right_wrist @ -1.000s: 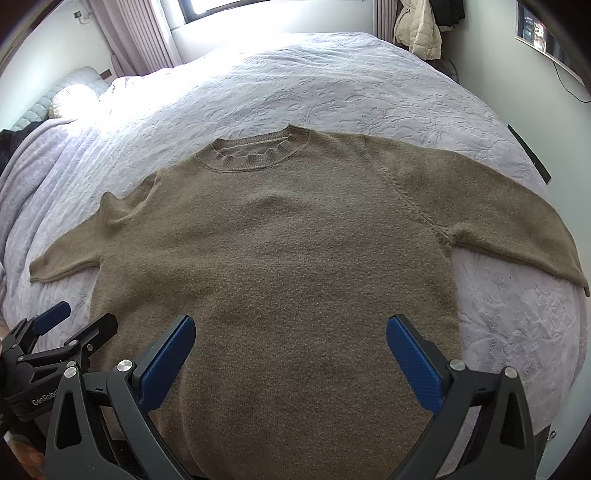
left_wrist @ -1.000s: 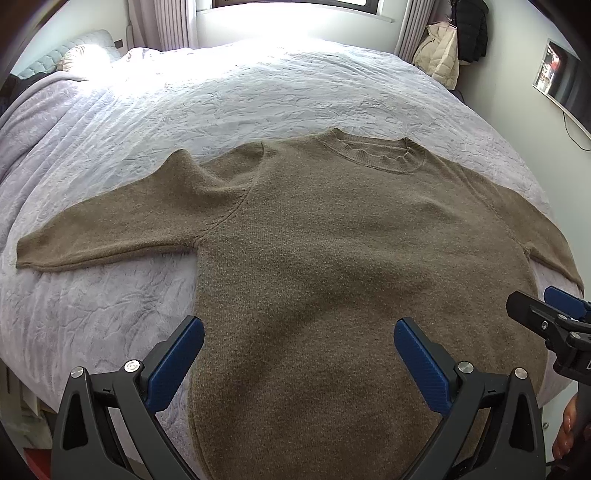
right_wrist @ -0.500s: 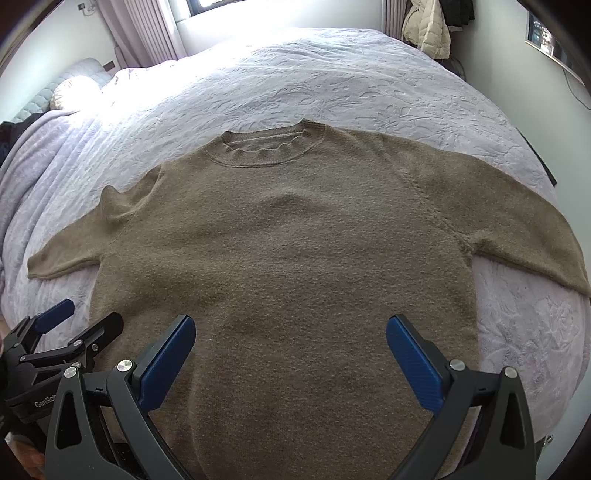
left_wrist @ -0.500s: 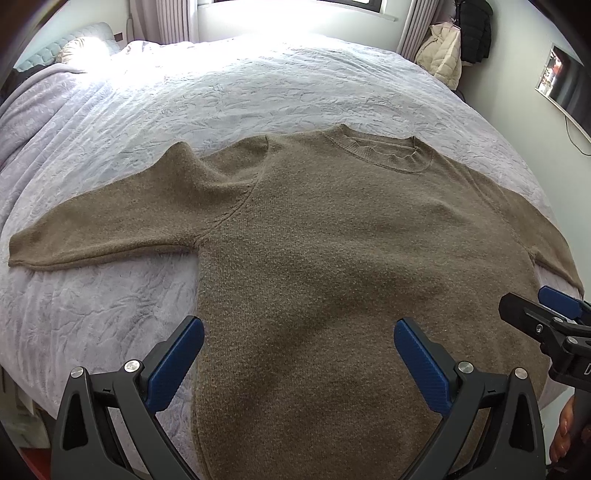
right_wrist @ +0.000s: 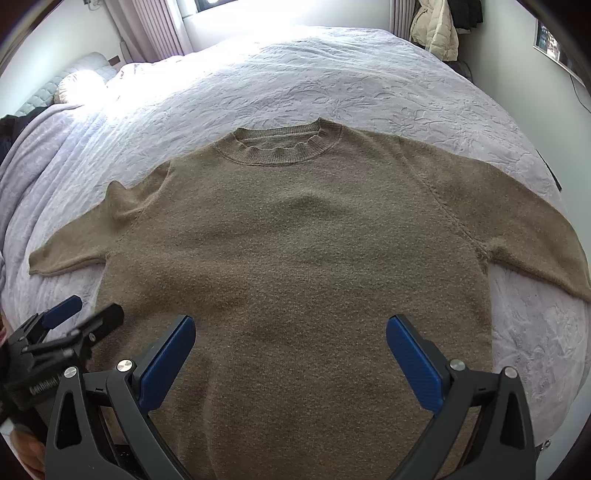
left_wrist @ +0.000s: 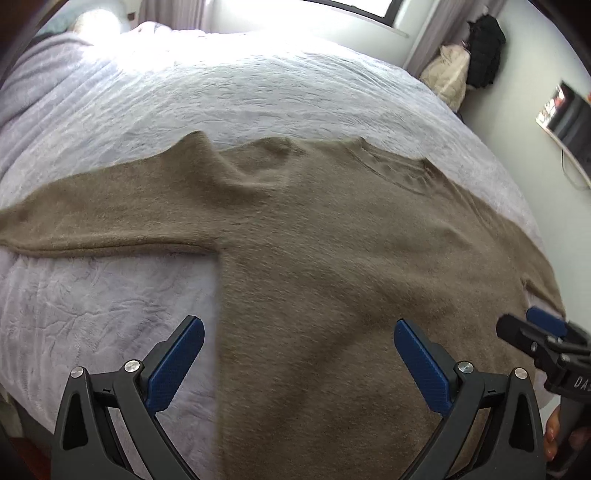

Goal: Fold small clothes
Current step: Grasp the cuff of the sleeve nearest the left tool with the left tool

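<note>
A brown knit sweater (right_wrist: 295, 236) lies flat on the bed, front up, collar (right_wrist: 277, 147) away from me and both sleeves spread out. It also fills the left wrist view (left_wrist: 332, 258), where its left sleeve (left_wrist: 103, 218) runs off to the left. My left gripper (left_wrist: 299, 354) is open and empty above the sweater's lower left part. My right gripper (right_wrist: 291, 350) is open and empty above the lower middle of the body. Each gripper shows at the edge of the other's view: the right one (left_wrist: 535, 332) and the left one (right_wrist: 77, 317).
The bed is covered by a pale lilac quilted bedspread (right_wrist: 332, 81). A pillow (right_wrist: 74, 85) lies at the far left. Jackets (right_wrist: 439, 29) hang in the far right corner. A dark screen (left_wrist: 565, 114) hangs on the right wall.
Both grippers have moved forward and lower over the sweater, the left one more and with motion blur. The sweater has not moved. Both stay open.
</note>
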`<state>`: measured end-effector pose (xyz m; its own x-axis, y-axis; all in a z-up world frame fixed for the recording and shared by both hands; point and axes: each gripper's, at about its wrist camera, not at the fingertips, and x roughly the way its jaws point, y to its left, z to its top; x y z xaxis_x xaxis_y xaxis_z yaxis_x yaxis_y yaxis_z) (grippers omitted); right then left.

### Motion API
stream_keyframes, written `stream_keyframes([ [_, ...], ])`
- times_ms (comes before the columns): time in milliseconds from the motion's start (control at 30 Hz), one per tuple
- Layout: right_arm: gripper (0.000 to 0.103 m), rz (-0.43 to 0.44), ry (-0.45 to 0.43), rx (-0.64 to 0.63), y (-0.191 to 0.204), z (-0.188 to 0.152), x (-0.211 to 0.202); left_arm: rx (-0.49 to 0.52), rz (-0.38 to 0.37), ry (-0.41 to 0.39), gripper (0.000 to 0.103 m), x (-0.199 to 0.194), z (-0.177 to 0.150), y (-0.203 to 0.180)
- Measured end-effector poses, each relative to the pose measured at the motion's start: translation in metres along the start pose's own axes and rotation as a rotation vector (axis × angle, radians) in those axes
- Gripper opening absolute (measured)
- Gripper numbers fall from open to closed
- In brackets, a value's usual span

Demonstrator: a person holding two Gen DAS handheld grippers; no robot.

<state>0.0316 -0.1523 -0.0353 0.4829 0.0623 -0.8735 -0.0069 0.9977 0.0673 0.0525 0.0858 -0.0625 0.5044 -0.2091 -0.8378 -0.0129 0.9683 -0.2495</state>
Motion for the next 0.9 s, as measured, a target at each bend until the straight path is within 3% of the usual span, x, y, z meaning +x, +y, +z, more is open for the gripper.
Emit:
stream_keyframes([
  [100,0.103,0.002,-0.009,-0.026,0.010,0.001,0.001,-0.084,0.006,-0.032,0.103,-0.001,0.007,0.039],
  [267,0.103,0.076,-0.036,-0.095,0.042,0.003,0.004,-0.233,0.051,-0.083,0.103,-0.006,0.012,0.115],
  [467,0.103,0.153,-0.008,-0.144,0.084,0.005,0.019,-0.389,0.093,-0.221,0.103,-0.018,0.012,0.214],
  [533,0.103,0.174,-0.005,-0.161,0.097,0.004,0.023,-0.458,0.072,-0.242,0.103,-0.012,0.011,0.248],
  [600,0.103,0.191,-0.001,-0.180,0.108,0.002,0.026,-0.527,0.002,-0.242,0.103,-0.002,0.010,0.272],
  [667,0.103,0.199,0.001,-0.200,0.118,0.001,0.030,-0.558,-0.021,-0.261,0.103,0.004,0.015,0.282],
  [833,0.103,0.233,0.027,-0.216,0.136,-0.003,0.037,-0.564,0.016,-0.280,0.102,0.012,0.037,0.281],
  [867,0.103,0.243,0.030,-0.214,0.137,-0.004,0.037,-0.581,0.017,-0.289,0.099,0.010,0.039,0.283],
  [900,0.103,0.254,0.032,-0.212,0.138,-0.005,0.037,-0.600,0.021,-0.303,0.083,0.009,0.039,0.286],
])
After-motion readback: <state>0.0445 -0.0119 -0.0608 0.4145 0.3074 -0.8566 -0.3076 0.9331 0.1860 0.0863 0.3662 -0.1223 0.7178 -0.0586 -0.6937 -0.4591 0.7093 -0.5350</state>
